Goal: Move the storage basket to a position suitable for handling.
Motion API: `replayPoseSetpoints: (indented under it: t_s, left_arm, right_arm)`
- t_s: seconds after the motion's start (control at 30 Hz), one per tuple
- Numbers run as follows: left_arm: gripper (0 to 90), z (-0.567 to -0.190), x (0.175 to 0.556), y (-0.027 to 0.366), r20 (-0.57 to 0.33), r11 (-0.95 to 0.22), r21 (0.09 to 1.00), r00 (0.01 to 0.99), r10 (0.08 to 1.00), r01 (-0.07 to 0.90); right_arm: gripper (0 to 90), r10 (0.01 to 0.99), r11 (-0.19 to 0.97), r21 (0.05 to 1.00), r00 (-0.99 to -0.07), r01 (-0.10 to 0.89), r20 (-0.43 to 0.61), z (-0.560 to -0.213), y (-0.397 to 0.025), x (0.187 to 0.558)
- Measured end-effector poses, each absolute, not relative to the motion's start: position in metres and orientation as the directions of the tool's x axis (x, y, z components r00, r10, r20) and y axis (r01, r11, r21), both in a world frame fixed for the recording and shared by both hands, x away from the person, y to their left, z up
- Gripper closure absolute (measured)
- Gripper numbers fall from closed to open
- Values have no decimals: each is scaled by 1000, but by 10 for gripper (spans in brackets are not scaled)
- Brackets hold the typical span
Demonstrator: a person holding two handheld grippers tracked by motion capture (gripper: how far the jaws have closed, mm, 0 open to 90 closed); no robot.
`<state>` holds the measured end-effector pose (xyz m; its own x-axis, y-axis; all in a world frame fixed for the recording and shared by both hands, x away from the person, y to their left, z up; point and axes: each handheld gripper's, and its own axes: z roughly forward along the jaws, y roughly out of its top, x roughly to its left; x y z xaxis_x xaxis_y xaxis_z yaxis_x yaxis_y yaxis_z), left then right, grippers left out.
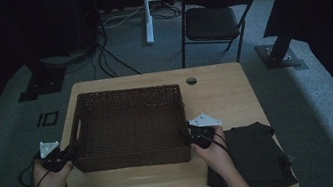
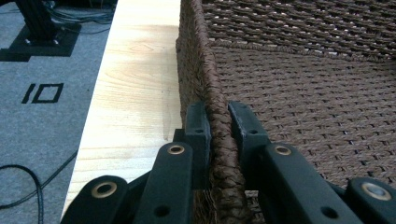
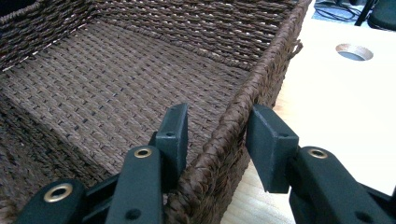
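Hands come in from the near edge of the wooden table, each with a gripper at one near corner of the brown wicker basket. On the left side, the left gripper has its jaws pressed onto the braided rim, one inside and one outside. The right gripper straddles the opposite rim, its outer jaw standing a little off the weave. A dark folded cloth lies beside the right hand. Farther back, beyond the table, stands a black folding chair.

basket – rough brown wicker | table – smooth pale wood
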<state>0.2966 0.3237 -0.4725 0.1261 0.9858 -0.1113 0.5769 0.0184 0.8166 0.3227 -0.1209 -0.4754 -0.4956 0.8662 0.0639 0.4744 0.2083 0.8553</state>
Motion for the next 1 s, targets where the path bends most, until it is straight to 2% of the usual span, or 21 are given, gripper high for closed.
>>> replayPoseSetpoints:
  t_s: [0.1, 0.17, 0.33, 0.43, 0.47, 0.57, 0.63, 0.9, 1.0]
  left_arm:
    - [796, -473, 296, 325, -114, 20, 820, 129, 985, 572]
    - [723, -473, 297, 326, -120, 23, 820, 134, 984, 572]
    - [418, -468, 295, 330, -96, -8, 837, 162, 982, 547]
    - [326, -463, 294, 332, -106, 2, 850, 167, 980, 527]
    - [272, -458, 293, 334, -72, -30, 858, 177, 982, 513]
    - [249, -453, 291, 336, -58, -44, 867, 187, 981, 497]
    - [176, -450, 290, 337, -54, -57, 870, 210, 976, 490]
    - [177, -439, 282, 332, -88, -74, 855, 284, 955, 513]
    - [176, -435, 280, 327, -73, -90, 867, 304, 950, 491]
  right_arm:
    - [580, 865, 208, 856, -497, 473, 64, -476, -121, 323]
    - [460, 855, 215, 861, -514, 460, 61, -476, -124, 324]
    - [254, 834, 231, 874, -550, 427, 48, -473, -130, 328]
    - [204, 835, 203, 879, -546, 432, 75, -472, -131, 328]
    - [168, 830, 215, 888, -556, 408, 55, -470, -131, 329]
    - [137, 821, 231, 889, -569, 396, 40, -467, -129, 328]
    - [125, 811, 247, 891, -584, 380, 24, -462, -127, 325]
    - [138, 820, 289, 876, -572, 386, -19, -456, -132, 325]
    - [130, 811, 277, 878, -584, 390, 3, -454, -133, 323]
